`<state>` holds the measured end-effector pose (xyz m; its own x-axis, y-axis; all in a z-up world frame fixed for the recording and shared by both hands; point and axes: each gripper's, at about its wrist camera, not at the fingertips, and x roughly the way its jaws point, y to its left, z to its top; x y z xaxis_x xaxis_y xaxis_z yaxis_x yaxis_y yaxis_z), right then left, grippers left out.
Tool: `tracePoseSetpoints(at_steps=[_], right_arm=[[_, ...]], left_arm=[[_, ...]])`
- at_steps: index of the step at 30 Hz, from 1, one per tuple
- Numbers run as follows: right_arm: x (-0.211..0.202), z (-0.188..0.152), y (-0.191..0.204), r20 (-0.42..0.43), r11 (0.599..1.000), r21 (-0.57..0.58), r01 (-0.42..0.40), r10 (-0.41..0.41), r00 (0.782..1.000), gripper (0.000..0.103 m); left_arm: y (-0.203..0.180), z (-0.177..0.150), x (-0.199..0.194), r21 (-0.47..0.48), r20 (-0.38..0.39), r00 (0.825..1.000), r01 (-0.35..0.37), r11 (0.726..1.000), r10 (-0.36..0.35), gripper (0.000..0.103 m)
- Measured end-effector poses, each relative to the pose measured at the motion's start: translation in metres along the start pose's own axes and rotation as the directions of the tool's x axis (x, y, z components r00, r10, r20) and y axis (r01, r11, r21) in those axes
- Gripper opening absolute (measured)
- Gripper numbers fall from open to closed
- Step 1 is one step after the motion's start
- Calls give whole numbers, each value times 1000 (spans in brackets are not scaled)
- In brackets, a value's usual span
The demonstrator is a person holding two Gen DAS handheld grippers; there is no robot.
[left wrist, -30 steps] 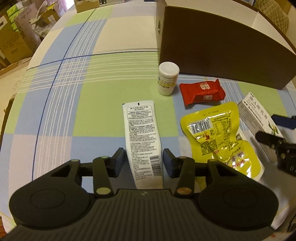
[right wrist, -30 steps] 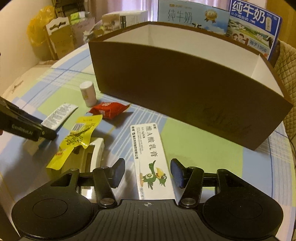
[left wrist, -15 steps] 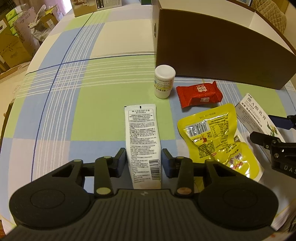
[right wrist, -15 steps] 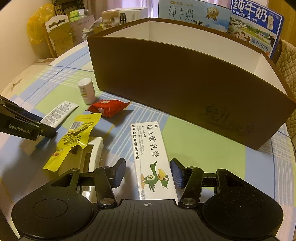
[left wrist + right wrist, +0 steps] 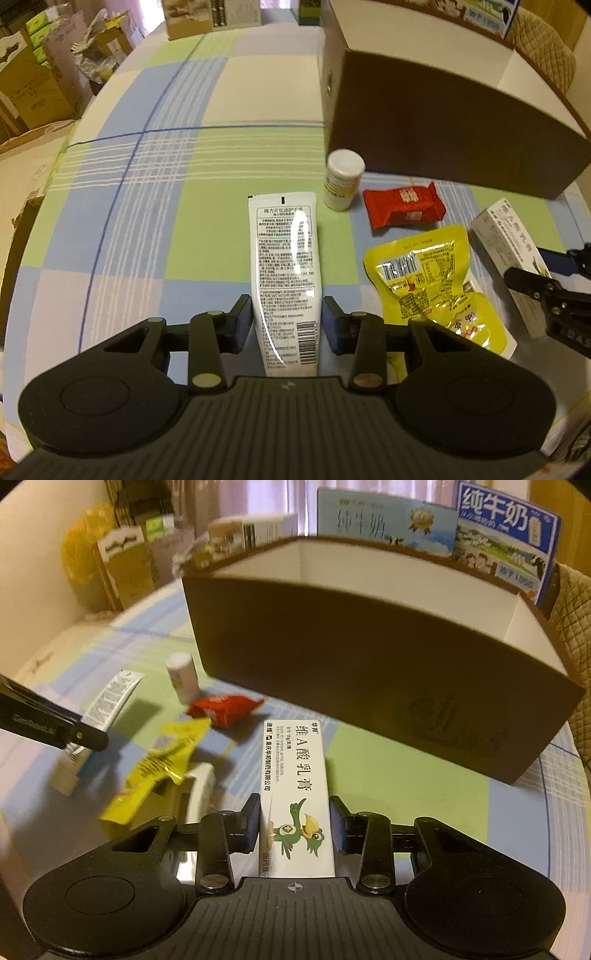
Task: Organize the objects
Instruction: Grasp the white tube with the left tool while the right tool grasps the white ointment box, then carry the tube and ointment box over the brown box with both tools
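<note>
Left wrist view: left claw (image 5: 287, 320) straddled white tube (image 5: 284, 266), pads just touching, tube in front of brown box (image 5: 443, 122). Right claw (image 5: 294, 822) pinched ointment carton (image 5: 295, 782) at near end, aimed boxward, probably for lifting in.

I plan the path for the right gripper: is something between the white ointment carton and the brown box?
Nothing visible. The long white ointment carton sits between the jaws, and only bare checked tablecloth lies between it and the big open brown cardboard box.
</note>
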<state>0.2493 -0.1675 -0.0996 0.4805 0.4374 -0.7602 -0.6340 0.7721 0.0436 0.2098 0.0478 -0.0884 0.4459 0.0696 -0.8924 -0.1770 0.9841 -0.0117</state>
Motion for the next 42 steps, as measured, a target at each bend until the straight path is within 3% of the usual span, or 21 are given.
tracePoseSetpoints(at_steps=[11,21,30,42], right_arm=[[-41,4,1,132,995,72,-61,52,990,35],[-49,11,-10,184,992,122,-44,21,983,35],[-71,34,-23,279,984,176,-31,-20,960,35],[-85,100,-45,393,963,270,-20,-91,915,35]], left_arm=[[11,7,-39,-34,137,991,7,999,-2,35],[-3,17,-74,6,271,962,35,999,-35,35],[-17,34,-103,36,342,935,89,995,-96,35],[-59,103,-127,129,423,886,151,980,-192,35]])
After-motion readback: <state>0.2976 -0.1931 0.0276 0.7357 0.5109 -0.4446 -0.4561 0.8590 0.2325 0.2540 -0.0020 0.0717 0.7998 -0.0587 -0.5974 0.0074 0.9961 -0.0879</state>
